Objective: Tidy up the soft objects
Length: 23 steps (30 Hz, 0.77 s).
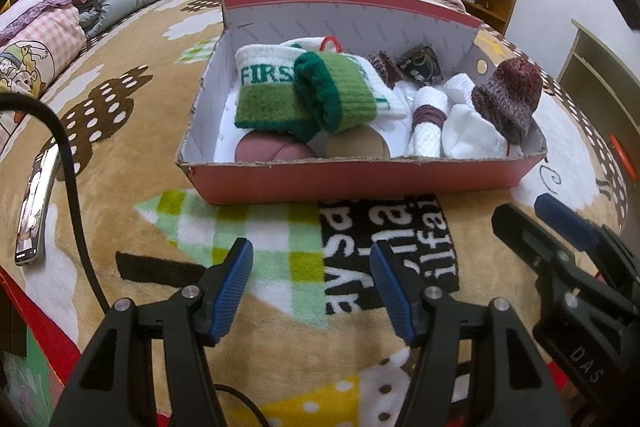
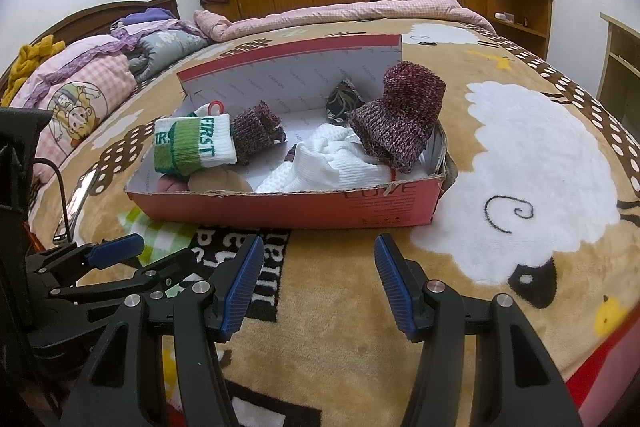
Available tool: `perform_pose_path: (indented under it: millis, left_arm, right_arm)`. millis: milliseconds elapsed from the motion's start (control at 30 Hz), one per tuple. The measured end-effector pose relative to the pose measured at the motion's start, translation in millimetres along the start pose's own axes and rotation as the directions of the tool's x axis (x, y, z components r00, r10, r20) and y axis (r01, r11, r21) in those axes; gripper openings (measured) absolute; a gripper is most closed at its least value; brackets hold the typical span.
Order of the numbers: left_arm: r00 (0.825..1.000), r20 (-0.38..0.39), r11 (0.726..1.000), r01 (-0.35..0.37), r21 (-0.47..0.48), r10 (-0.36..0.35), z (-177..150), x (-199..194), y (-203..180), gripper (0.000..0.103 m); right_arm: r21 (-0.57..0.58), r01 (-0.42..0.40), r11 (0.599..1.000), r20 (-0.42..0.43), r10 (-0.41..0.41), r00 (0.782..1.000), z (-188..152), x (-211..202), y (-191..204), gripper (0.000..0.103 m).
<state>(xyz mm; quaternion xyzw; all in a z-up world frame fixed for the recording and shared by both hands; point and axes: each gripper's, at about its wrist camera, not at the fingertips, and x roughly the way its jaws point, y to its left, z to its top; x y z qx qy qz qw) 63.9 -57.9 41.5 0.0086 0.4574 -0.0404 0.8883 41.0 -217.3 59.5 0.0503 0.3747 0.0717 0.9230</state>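
Bedroom scene: fleece bed blanket (image 1: 120, 155), tan plush with a sheep print, checks and black lettering, carries everything. Wooden cabinets and a red-banded curtain at 12 o'clock; quilted pink bedding piled at 10 o'clock.

Red cardboard shoebox (image 1: 360, 179), white inside, ragged cut rim, sits mid-bed at 12 o'clock from both grippers. Contents:
- green-and-white knit socks (image 1: 320, 91) with "FIRST" lettering, ribbed, rolled, at the box's 9 o'clock side
- white waffle-weave roll (image 1: 428, 123) cinched by a dark band, centre-right
- loose white cloth (image 1: 468, 135) crumpled just beside the roll
- maroon marled knit sock (image 1: 508, 99), chunky, folded, draped on the rim at the box's 3 o'clock corner
- second maroon knit piece (image 2: 256, 131) touching the green socks
- dark patterned pouch (image 1: 420, 67) against the back wall at 1 o'clock
- smooth rounded mauve and tan shapes (image 1: 356, 147) under the green socks, type unclear

Left gripper (image 1: 312, 291): ribbed blue fingers (image 1: 236, 287) spread wide, nothing held, over the blanket short of the box. Right gripper (image 2: 320, 283): fingers wide too, nothing held, just beside the left one. Phone (image 1: 34, 203) lies on the blanket at 9 o'clock, black cable (image 1: 76, 203) near it.
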Motion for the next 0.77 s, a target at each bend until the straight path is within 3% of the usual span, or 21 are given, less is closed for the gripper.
perform_pose_path:
  millis: [767]
  left_arm:
    - [1.0, -0.008, 1.0, 0.006, 0.01, -0.006, -2.6, 0.2, -3.8, 0.065]
  right_arm:
    - [0.001, 0.0, 1.0, -0.001, 0.0, 1.0, -0.5, 0.3, -0.6, 0.059]
